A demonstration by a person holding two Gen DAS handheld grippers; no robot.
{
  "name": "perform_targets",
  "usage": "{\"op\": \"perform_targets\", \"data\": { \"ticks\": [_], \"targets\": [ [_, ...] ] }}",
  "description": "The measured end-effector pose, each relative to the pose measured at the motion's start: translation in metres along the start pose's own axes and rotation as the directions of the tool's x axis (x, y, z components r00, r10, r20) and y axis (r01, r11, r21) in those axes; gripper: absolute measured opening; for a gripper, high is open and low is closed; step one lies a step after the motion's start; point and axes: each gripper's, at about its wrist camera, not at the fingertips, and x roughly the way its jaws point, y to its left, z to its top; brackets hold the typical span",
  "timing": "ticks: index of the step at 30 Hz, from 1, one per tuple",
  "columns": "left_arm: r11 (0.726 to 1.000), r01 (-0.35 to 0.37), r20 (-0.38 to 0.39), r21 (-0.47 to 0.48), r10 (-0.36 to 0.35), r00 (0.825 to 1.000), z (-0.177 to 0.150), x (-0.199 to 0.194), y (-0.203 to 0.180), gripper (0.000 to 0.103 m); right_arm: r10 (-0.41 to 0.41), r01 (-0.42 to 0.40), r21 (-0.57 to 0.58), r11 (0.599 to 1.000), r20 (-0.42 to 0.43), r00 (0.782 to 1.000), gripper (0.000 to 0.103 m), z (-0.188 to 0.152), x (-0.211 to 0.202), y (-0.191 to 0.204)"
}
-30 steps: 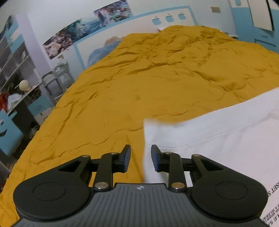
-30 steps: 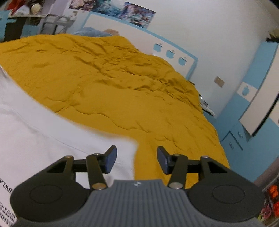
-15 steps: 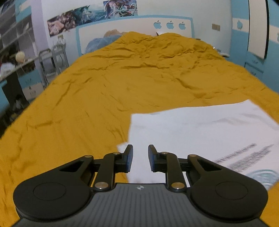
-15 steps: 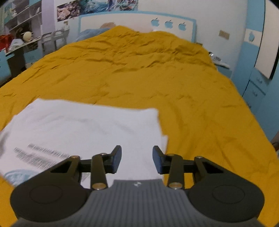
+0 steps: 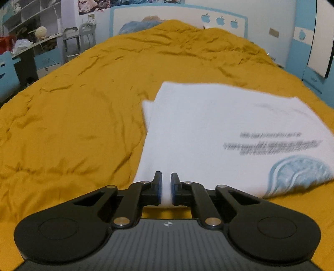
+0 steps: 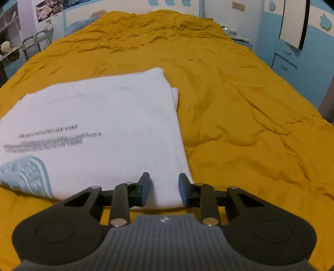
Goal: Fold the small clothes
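Observation:
A white T-shirt (image 5: 219, 129) with dark printed text and a pale blue graphic lies folded on the yellow bedspread (image 5: 73, 108). My left gripper (image 5: 166, 185) is shut on the shirt's near left corner, with cloth between the pads. In the right wrist view the same shirt (image 6: 104, 125) lies flat. My right gripper (image 6: 163, 187) is open, its fingers either side of the near right corner, with cloth between them.
The bedspread (image 6: 240, 104) stretches far ahead to a white and blue headboard (image 5: 177, 18). Shelves and a desk (image 5: 27, 45) stand at the left. Blue cabinets (image 6: 296, 56) stand at the right.
Both grippers pulled back toward me and lowered, and the shirt now lies flatter, folded over. The left jaws closed tighter on the corner. The right jaws stayed apart.

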Motion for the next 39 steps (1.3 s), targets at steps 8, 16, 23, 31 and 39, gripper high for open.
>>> {"op": "perform_targets", "data": {
  "ticks": [8,16,23,31,39],
  "targets": [
    [0.998,-0.047,-0.026,0.045,0.048,0.999,-0.028,0.02,-0.003,0.007,-0.047,0.052,-0.091,0.994,0.061,0.997,0.024,-0.033,0.014,0.01],
    [0.996,-0.076,0.013,0.051,0.076,0.997,-0.022,0.002,-0.009,0.008,-0.046,0.048,-0.095,0.994,0.032,0.998,0.025,-0.019,0.009,0.005],
    [0.998,-0.063,0.081,-0.004,0.063,0.995,-0.001,-0.013,-0.008,0.012,0.009,-0.007,-0.025,1.0,0.08,0.997,0.043,0.007,-0.018,-0.009],
    [0.999,-0.031,0.099,-0.021,0.033,0.995,0.027,0.005,-0.018,0.016,0.096,-0.102,0.084,0.991,0.076,0.992,0.049,0.04,-0.005,-0.03],
    [0.999,0.005,0.084,-0.042,-0.002,0.996,0.042,0.031,-0.026,0.016,0.184,-0.197,0.266,0.944,0.073,0.98,0.051,0.076,0.033,-0.053]
  ]
}}
